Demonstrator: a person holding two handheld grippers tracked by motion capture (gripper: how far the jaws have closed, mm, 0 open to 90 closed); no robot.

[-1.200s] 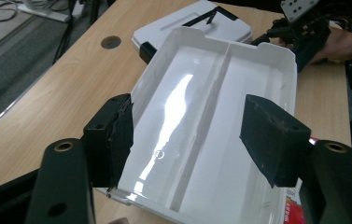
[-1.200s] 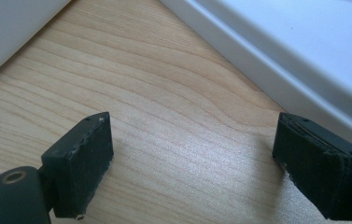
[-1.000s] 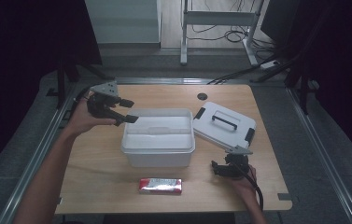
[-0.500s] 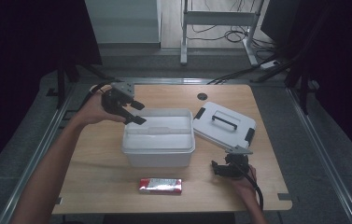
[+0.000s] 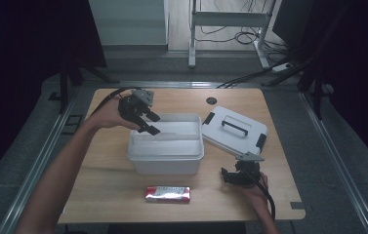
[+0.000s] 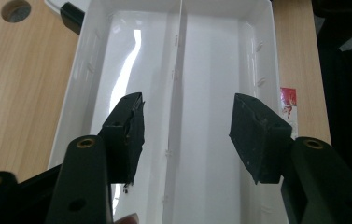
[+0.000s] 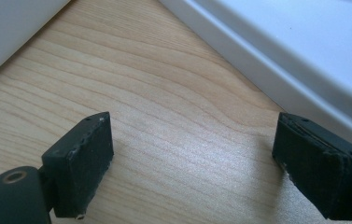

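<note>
The left gripper (image 5: 147,123) is held over the near-left end of the white box (image 5: 166,161), its jaws parted with nothing between them and just seen narrowing, apparently lined up on the thin divider (image 6: 179,74) that runs down the box's middle, straight ahead between the two pads. The right gripper (image 5: 239,176) is rested on the table (image 5: 108,195) with jaws wide and empty, parked just beside the lid (image 5: 234,130), while the red packet (image 5: 168,193) is left lying in front of the box
</note>
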